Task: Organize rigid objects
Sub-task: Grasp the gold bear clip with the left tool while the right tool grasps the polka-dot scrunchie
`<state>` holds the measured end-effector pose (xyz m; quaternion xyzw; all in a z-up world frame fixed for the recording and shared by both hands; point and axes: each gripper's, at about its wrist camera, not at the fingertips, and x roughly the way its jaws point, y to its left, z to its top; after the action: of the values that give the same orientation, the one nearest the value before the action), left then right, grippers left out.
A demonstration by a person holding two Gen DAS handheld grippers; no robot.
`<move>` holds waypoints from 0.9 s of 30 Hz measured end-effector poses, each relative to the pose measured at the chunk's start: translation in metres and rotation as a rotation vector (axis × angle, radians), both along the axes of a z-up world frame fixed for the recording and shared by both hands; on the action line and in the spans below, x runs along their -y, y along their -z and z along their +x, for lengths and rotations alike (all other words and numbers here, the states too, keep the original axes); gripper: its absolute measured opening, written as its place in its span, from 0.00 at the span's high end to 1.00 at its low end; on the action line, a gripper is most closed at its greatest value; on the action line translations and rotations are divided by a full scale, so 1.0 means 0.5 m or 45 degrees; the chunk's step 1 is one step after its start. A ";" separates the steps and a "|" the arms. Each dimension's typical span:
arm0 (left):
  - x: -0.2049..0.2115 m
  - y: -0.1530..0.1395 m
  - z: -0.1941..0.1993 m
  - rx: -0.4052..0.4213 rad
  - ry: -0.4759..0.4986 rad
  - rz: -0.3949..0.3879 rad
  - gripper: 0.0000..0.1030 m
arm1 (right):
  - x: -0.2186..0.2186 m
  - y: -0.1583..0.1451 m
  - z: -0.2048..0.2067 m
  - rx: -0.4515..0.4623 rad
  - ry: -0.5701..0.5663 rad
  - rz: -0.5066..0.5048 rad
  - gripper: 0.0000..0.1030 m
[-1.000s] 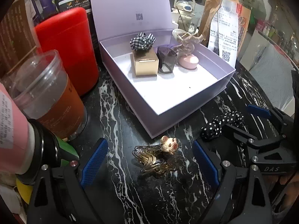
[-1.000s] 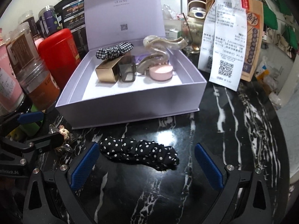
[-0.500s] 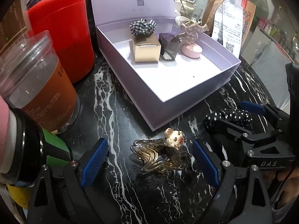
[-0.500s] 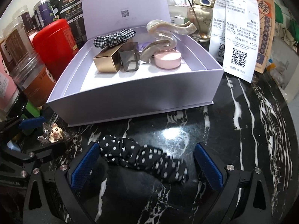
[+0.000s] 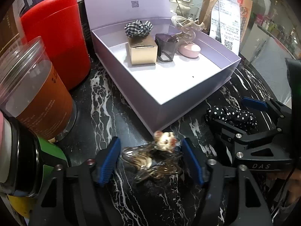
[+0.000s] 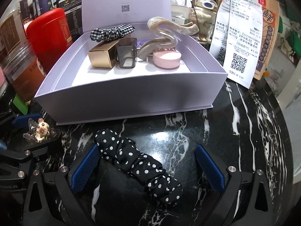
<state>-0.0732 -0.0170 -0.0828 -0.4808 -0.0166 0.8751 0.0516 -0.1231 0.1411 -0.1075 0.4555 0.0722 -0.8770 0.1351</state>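
Observation:
A clear wavy hair clip with a small animal figure (image 5: pixel 160 154) lies on the black marble table (image 6: pixel 244 131), just in front of the open lilac box (image 5: pixel 188 101). My left gripper (image 5: pixel 150 160) straddles the clip and its jaws are closing; a small gap still shows at the left pad (image 5: pixel 110 158). A black polka-dot scrunchie (image 6: pixel 135 162) lies between the blue pads of my right gripper (image 6: pixel 146 167), which stands open. The box (image 6: pixel 122 101) holds a gold carton (image 6: pixel 103 56), a checked scrunchie (image 6: pixel 111 32), a smoky grey clip (image 6: pixel 127 56), a pearly wavy clip (image 6: pixel 165 32) and a pink round case (image 6: pixel 166 58).
A red canister (image 5: pixel 56 37) and a clear jar with a brown label (image 5: pixel 33 94) stand close on the left of the box. A paper bag with receipts (image 6: pixel 240 37) and a glass teapot (image 6: pixel 203 15) stand behind on the right. The box lid stands upright at the back.
The left jaws have narrowed around the animal clip, which looks blurred now. Both grippers have crept forward, and the polka-dot scrunchie sits deeper between the right fingers.

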 end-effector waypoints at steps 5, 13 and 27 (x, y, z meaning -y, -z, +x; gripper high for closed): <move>0.000 0.000 0.002 -0.025 0.019 0.000 0.42 | -0.005 -0.008 0.004 -0.017 0.010 0.003 0.16; 0.002 -0.005 0.006 -0.041 0.014 -0.004 0.42 | -0.012 -0.016 0.006 -0.035 0.006 -0.004 0.40; 0.017 -0.010 0.021 -0.058 0.009 0.046 0.42 | -0.025 -0.019 0.035 -0.042 -0.044 -0.030 0.80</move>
<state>-0.0628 -0.0257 -0.0778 -0.4600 -0.0293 0.8851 0.0639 -0.1057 0.1535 -0.0980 0.4381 0.0718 -0.8827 0.1543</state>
